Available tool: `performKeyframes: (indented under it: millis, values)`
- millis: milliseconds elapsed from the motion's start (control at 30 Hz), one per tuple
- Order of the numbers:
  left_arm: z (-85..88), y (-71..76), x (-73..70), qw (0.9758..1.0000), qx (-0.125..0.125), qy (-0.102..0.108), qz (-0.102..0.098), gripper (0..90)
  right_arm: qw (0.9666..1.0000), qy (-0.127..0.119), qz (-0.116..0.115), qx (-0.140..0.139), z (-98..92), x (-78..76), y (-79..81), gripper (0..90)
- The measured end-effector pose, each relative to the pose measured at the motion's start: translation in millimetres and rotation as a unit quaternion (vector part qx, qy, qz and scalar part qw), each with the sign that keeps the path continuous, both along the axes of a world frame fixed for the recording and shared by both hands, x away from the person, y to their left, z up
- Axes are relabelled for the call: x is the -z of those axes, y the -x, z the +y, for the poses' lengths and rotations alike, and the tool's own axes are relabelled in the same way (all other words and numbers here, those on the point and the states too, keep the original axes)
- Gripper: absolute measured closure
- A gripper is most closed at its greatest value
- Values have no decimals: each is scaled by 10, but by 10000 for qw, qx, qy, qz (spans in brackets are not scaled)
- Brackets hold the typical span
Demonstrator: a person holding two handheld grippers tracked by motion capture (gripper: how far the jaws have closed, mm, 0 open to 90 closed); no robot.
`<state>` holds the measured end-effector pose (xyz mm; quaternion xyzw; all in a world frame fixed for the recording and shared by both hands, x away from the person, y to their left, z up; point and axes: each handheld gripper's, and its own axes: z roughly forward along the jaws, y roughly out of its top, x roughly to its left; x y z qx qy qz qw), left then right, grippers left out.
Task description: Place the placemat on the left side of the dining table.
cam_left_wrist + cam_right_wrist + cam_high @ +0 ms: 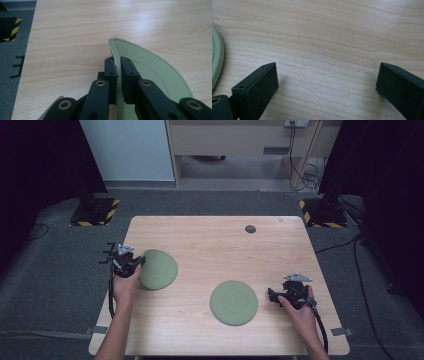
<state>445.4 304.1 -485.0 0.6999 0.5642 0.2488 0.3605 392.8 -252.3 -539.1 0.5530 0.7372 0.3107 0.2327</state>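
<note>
Two pale green round plates are on the wooden table (215, 245). The left plate (159, 269) is tilted, its near-left rim pinched by my left gripper (136, 262). In the left gripper view the jaws of the left gripper (118, 61) are shut on the rim of that left plate (155, 72), which slopes away to the right. The second plate (233, 302) lies flat at the centre front. My right gripper (272, 295) rests low on the table to its right, jaws open. In the right gripper view the right gripper (325, 75) holds nothing; the flat plate's edge (216, 60) shows at the left.
A small dark round disc (250, 229) sits in the tabletop near the far edge. Grey carpet surrounds the table, with black stand bases marked in yellow and black stripes (95, 211) at the far left and far right.
</note>
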Motion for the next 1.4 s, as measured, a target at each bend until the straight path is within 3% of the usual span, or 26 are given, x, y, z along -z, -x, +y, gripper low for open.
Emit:
performKeyframes:
  millis: [233,267,333,500,567,600,633,667,700,733,867,933,1000,1100,1200,1400]
  values:
    - [27,-14,34,10000,-32,6,45,831,10000,1,0,-1,0,0,0,41]
    - [49,-24,53,9998,-111,127,101,829,10000,10,2,27,1,1,0,36]
    - [62,-39,68,9997,-154,147,130,825,10000,21,-2,56,5,2,1,36]
    - [86,-63,116,9995,-205,120,208,801,10000,23,-1,65,7,2,1,35]
    - [91,-61,124,9995,-250,75,202,754,10000,23,-1,65,7,2,0,36]
    - [91,-62,128,9991,-383,-58,185,702,10000,23,0,70,8,2,0,35]
    - [91,-62,128,9991,-383,-58,185,635,10000,23,0,70,8,2,0,35]
    - [93,-69,130,9987,-487,-86,146,635,10000,17,7,81,10,1,0,35]
    - [99,-76,135,9984,-537,-25,154,498,10000,17,7,83,10,1,0,35]
    - [98,-77,140,9985,-509,-41,170,400,10000,23,1,78,9,2,0,35]
    - [18,-51,147,9992,-221,-263,195,248,10000,17,7,85,10,1,0,35]
    - [-1,-39,146,9995,-157,-209,184,224,10000,17,8,85,10,1,0,35]
    - [-35,-6,155,9997,9,-33,236,97,10000,23,3,84,10,2,0,35]
    - [-62,47,156,9997,110,-54,195,56,10000,17,7,93,12,1,1,35]
    - [-94,108,151,9995,229,93,204,50,10000,17,7,93,12,1,0,35]
    - [-205,198,135,9985,494,85,214,58,10000,21,2,90,12,2,1,34]
